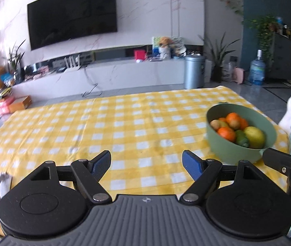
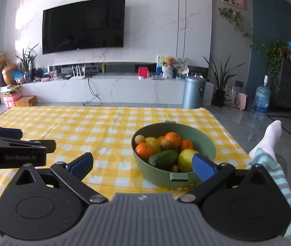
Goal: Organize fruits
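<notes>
- Left gripper (image 1: 146,163) and right gripper (image 2: 143,163) are held spread wide, nothing between jaws, prob. readied for a pick.
- Fruits (image 2: 164,149) are piled in green bowl (image 2: 211,145) on checked tabletop (image 2: 96,127), just ahead of right gripper, within reach.

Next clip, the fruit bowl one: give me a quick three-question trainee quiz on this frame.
1. True or false: the left claw grips an orange.
2. Where is all the fruit? A) scattered on the yellow checked cloth B) in the green bowl C) on the floor
3. Fill in: the long green fruit lies at the bowl's ____ side, towards the camera.

Key: 1 false, both it and the right claw are open and empty; 2 B; 3 near.
</notes>
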`<state>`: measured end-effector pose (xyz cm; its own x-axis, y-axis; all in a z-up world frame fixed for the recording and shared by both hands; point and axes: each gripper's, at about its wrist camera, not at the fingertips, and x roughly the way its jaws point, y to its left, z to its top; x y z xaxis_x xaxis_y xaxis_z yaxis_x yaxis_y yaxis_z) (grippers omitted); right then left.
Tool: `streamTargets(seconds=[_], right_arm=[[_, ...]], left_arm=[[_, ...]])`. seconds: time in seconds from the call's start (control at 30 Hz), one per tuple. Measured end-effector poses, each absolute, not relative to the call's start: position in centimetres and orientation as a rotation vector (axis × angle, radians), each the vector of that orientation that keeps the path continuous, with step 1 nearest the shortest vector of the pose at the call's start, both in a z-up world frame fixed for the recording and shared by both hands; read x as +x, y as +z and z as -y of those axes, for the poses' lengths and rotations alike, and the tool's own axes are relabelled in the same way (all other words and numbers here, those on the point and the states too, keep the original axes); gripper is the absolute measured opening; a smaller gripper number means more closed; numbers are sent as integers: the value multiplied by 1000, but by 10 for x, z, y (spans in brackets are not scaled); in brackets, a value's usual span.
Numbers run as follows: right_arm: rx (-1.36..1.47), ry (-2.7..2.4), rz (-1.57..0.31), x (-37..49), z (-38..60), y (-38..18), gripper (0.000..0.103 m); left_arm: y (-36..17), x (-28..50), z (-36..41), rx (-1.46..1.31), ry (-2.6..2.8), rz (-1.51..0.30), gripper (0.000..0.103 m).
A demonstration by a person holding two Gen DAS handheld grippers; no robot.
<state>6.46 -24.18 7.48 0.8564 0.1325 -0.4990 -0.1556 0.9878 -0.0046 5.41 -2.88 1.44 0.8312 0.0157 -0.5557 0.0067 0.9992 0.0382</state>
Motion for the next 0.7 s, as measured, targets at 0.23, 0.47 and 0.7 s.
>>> streamTargets(seconds=[0.23, 0.47, 0.7], right_arm=[[-47, 151, -585, 75, 235, 63, 99], [-40, 139, -595, 78, 235, 61, 99], [-47, 143, -587, 78, 233, 64, 99]], left_arm=[[5, 55, 18, 30, 15, -627, 93], [4, 55, 18, 33, 8, -644, 93], [5, 56, 18, 34, 7, -642, 93]])
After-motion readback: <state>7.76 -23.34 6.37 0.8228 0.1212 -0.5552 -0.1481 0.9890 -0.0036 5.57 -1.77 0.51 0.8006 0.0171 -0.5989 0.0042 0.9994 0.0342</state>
